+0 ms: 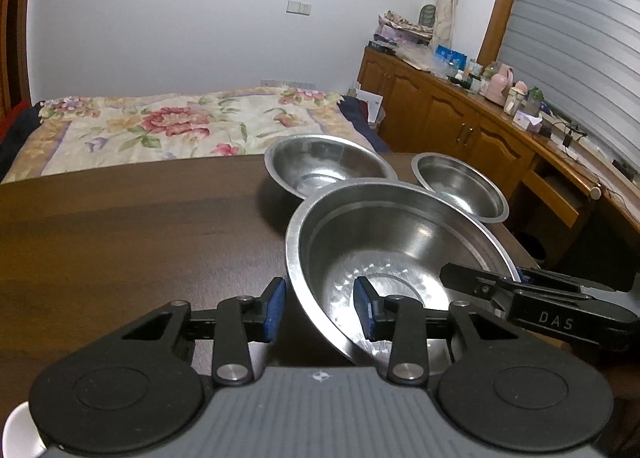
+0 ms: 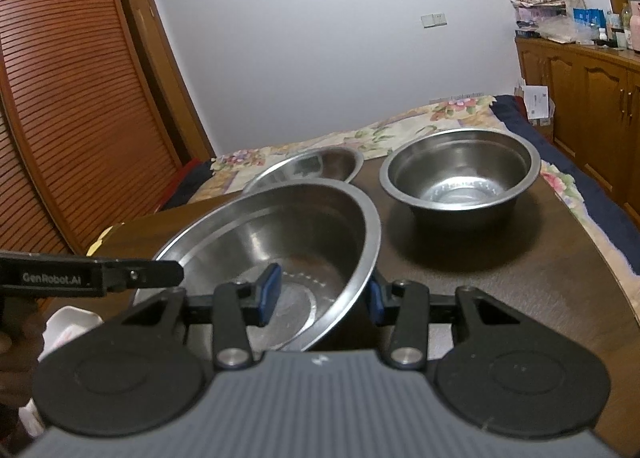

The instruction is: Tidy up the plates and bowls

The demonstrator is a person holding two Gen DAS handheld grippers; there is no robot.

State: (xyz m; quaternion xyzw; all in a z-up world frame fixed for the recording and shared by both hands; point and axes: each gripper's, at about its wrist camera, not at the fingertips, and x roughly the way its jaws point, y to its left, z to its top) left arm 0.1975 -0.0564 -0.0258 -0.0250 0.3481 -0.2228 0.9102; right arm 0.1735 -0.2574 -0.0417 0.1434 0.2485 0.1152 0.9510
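A large steel bowl (image 1: 400, 254) (image 2: 280, 254) is tilted over the dark wooden table (image 1: 120, 242). My left gripper (image 1: 320, 310) straddles its near left rim with a wide gap between the pads, one pad outside and one inside. My right gripper (image 2: 322, 294) straddles the bowl's right rim the same way; it also shows in the left wrist view (image 1: 520, 290). Behind stand a wide shallow steel bowl (image 1: 326, 163) (image 2: 308, 167) and a smaller deep steel bowl (image 1: 460, 185) (image 2: 460, 173).
A bed with a floral cover (image 1: 180, 125) lies beyond the table's far edge. A wooden cabinet with clutter (image 1: 480, 109) runs along the right. A louvred wooden door (image 2: 72, 117) stands at the left. Something white (image 2: 68, 326) lies at the table's near left.
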